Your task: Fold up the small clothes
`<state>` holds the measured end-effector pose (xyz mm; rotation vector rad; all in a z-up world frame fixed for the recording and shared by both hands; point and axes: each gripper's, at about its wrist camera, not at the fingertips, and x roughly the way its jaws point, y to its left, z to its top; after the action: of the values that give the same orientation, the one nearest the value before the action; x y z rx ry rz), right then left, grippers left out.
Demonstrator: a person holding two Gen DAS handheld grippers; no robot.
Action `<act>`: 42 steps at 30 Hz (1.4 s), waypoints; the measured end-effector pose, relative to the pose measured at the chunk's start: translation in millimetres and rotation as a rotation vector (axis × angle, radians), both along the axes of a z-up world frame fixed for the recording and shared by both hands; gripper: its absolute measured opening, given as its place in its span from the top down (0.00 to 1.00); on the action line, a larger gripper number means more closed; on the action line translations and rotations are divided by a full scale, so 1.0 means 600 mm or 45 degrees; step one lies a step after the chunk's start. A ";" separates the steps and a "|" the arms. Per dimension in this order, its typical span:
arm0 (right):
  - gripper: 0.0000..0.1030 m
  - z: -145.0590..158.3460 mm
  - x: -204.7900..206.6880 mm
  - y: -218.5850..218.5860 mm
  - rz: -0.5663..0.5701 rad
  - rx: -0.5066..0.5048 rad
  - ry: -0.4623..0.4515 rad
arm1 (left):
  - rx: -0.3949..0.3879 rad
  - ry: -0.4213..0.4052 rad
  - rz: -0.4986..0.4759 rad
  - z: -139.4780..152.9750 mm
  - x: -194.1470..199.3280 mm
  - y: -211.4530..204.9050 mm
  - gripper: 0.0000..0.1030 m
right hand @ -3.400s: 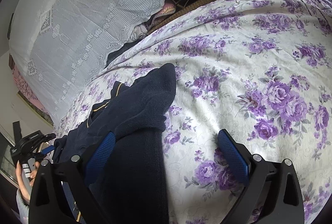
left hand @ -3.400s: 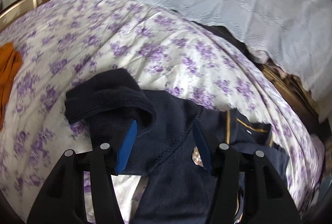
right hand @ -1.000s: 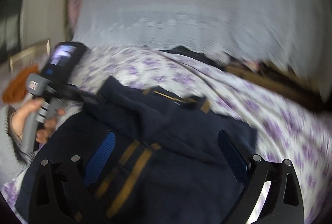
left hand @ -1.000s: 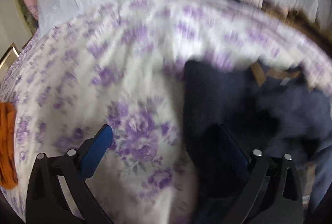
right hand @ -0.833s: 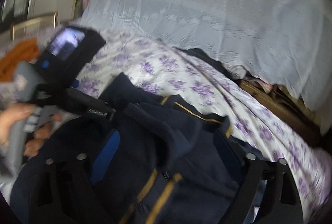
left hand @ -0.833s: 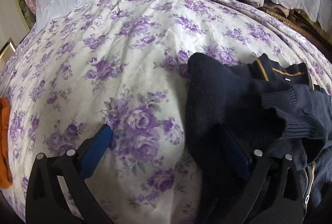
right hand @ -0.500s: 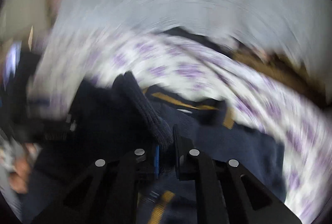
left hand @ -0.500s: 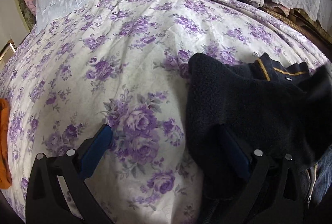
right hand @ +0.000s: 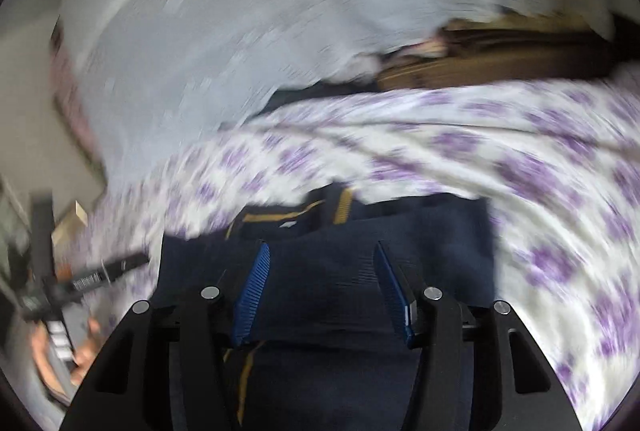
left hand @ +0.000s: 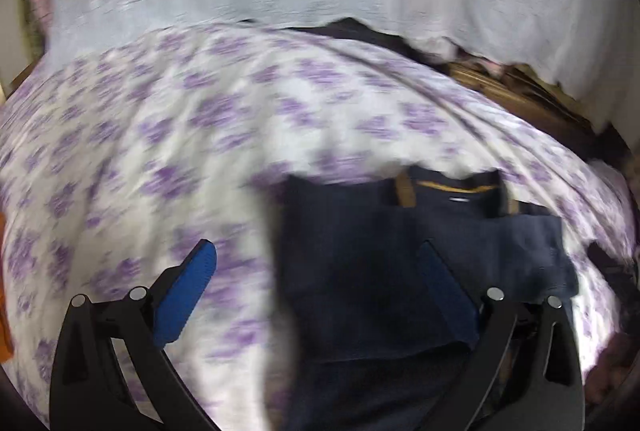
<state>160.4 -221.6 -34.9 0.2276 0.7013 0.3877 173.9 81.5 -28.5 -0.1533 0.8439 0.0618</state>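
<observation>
Navy sweater [right hand: 400, 243] | neck label blurred, unreadable; left hand-held gripper [left hand: 316, 271] spread; right hand-held gripper [right hand: 320, 271] spread

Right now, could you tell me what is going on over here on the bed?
A person holding a two-finger gripper in each hand is folding a small navy sweater with mustard trim, which lies on a bedspread printed with purple flowers. Both the left gripper and the right gripper are open and gripping nothing. The right one is poised over the sweater's body. The left one straddles the sweater's left edge. Both views are blurred by motion.
</observation>
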 end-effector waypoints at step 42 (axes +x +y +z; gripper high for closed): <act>0.21 -0.092 -0.141 -0.061 0.023 -0.280 0.173 | 0.067 0.239 -0.213 -0.115 -0.193 -0.061 0.04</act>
<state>75.7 -258.2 -90.2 0.0395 0.8739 0.3110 58.3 44.7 -97.8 -0.0274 1.0385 -0.0592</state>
